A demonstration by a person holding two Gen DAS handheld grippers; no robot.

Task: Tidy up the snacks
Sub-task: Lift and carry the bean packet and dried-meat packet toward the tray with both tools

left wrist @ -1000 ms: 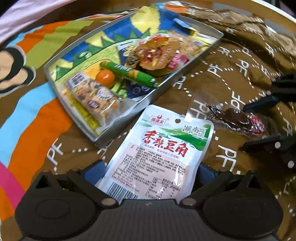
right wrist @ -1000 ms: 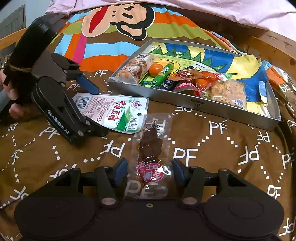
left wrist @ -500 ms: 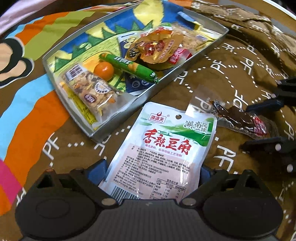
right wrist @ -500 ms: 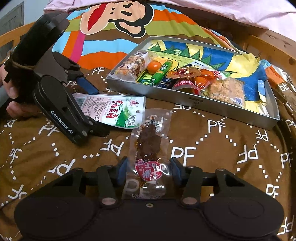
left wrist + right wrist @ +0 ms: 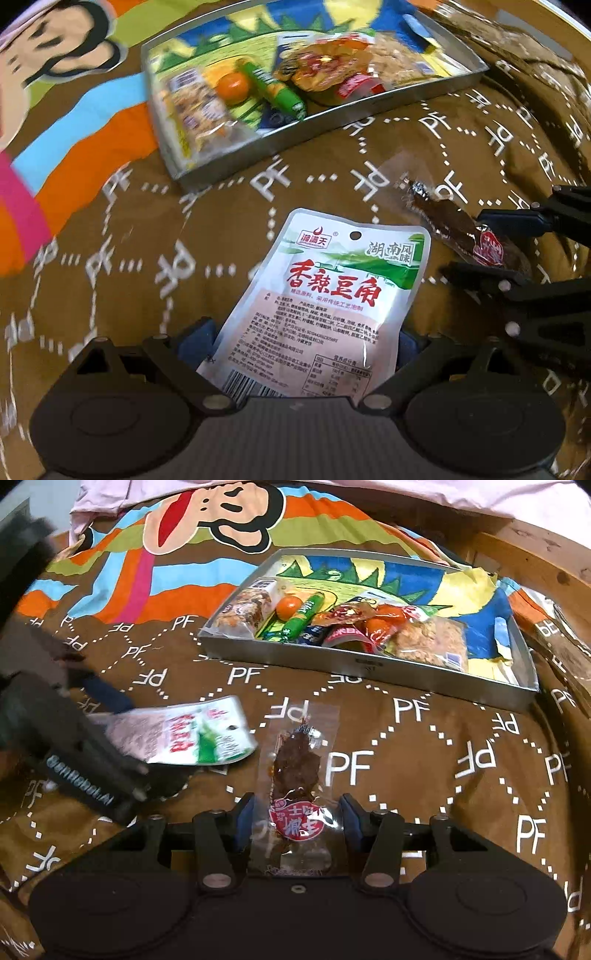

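My left gripper (image 5: 301, 336) is shut across a white snack packet (image 5: 332, 288) with red lettering. In the right wrist view that packet (image 5: 184, 734) curls up off the brown blanket, with the left gripper (image 5: 136, 738) blurred at the left. Between the pads of my right gripper (image 5: 297, 818) lies a clear packet of dark dried meat (image 5: 295, 760), and both pads press on its edges. The left wrist view shows the same meat packet (image 5: 450, 225) in the right gripper (image 5: 495, 247) at the right edge. Beyond both stands a metal tray (image 5: 369, 664) holding several snacks.
The tray (image 5: 406, 96) holds a nut bar (image 5: 243, 609), a small orange (image 5: 290, 605), a green stick (image 5: 299, 618), red packets and a cracker pack (image 5: 428, 638). A wooden bed frame (image 5: 535, 554) runs along the right. Open blanket lies in front of the tray.
The left gripper has rolled and shifted, carrying the white packet with it, and the packet's far end has come up off the blanket. The right gripper's pads closed in onto the meat packet.
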